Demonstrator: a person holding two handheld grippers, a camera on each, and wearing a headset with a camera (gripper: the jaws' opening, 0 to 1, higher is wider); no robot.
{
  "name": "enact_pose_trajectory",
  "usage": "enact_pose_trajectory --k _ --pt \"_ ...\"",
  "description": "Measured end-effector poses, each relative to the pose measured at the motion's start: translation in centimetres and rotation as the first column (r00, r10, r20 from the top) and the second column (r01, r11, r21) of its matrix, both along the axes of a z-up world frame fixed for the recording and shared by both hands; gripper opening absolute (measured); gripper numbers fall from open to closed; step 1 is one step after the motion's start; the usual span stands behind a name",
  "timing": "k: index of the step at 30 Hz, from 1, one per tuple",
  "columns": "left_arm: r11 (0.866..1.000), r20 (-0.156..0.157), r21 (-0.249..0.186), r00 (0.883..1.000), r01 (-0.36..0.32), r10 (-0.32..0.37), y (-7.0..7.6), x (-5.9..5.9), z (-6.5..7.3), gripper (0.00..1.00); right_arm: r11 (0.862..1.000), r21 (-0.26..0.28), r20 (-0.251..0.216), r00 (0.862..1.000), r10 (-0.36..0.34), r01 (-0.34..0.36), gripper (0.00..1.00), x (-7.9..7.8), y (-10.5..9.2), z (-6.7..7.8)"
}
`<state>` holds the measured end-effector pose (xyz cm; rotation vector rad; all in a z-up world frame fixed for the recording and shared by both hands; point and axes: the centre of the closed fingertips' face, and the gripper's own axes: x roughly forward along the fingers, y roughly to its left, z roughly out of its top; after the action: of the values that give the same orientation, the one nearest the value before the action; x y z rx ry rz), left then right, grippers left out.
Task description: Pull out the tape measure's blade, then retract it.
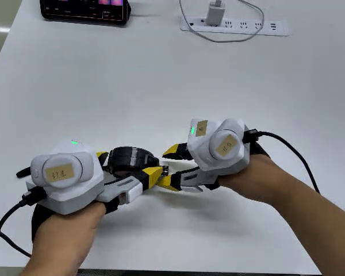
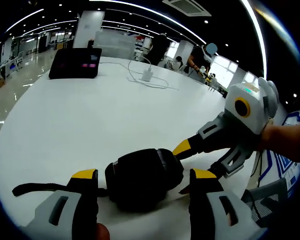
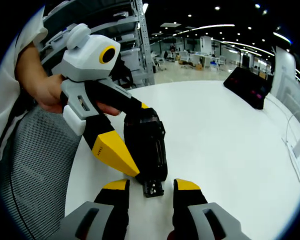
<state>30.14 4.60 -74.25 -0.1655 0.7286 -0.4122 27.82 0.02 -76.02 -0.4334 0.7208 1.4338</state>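
The black tape measure [image 1: 131, 160] is being kept on the white worktop [image 1: 161, 86] and is being clamped by the left tool [image 2: 145, 176], whose yellow-tipped jaws are being pressed against its two sides. The right tool [image 1: 168, 167] is being held just beside it with jaws apart, and the blade's end hook [image 3: 153, 189] is being straddled by them without clear contact.

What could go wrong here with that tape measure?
1. The right gripper has its jaws on either side of the small blade tab but apparently not yet closed on it. If they close off-centre, they could miss it or slip off.
2. The left gripper holds the rounded tape measure only by its sides. A hard pull might twist it free.
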Motion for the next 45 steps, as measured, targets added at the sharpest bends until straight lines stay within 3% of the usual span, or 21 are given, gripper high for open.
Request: enact_pose_trajectory --k 7,14,17,24,29,40,45 --pt "0.999 0.022 0.018 0.999 0.028 -0.029 -0.2 -0.1 0.4 0.75 1.0 -0.005 0.009 1.0 -0.011 0.011 0.34 0.0 -0.5 0.3" --pt "0.996 0.068 0.057 0.995 0.068 -0.072 -0.1 -0.2 1.6 0.81 0.998 0.016 0.016 0.998 -0.056 0.056 0.43 0.0 -1.2 1.2" --pt "0.991 0.107 0.094 0.988 0.098 -0.108 0.1 -0.2 2.1 0.84 0.996 0.023 0.009 0.996 -0.086 0.086 0.46 0.0 -1.7 1.7" --pt "0.982 0.103 0.11 0.98 0.157 -0.168 0.1 -1.0 2.2 0.85 0.989 0.043 -0.008 0.99 -0.139 0.139 0.53 -0.2 -2.9 2.5" --pt "0.976 0.125 0.102 0.971 0.194 -0.206 0.2 -1.3 2.8 0.86 0.982 0.054 -0.002 0.984 -0.18 0.18 0.56 0.0 -3.8 3.1" --pt "0.96 0.134 0.114 0.953 0.257 -0.271 0.6 -2.6 3.4 0.88 0.977 0.064 0.007 0.979 -0.205 0.205 0.63 -0.2 -4.8 3.6" --pt "0.958 0.128 0.116 0.953 0.262 -0.276 1.3 -3.2 3.4 0.88 0.974 0.069 0.011 0.976 -0.217 0.216 0.65 -0.2 -5.4 3.8"
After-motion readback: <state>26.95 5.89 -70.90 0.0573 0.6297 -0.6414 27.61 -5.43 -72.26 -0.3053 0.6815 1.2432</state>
